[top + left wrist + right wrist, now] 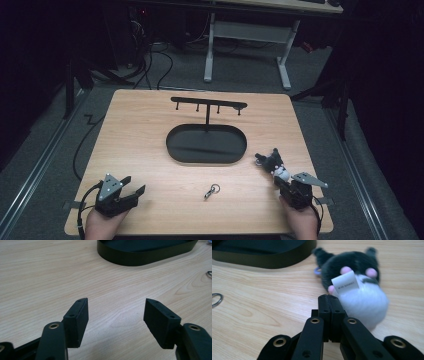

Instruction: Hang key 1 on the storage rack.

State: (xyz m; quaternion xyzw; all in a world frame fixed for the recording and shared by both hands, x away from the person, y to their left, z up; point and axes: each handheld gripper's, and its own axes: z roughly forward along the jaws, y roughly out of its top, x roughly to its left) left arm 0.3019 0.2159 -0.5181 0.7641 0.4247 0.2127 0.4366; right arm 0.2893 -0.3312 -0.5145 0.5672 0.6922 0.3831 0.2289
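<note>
**My right jaws closed beside the plush toy**

My right gripper [329,298] has its jaws pressed together, empty, just beside the one plush toy [354,277] at centre right. My left gripper [116,306] stands wide open over bare table [140,130]. One black tray [206,145], one key ring [212,191]. The toy's paper tag is unreadable.
</note>
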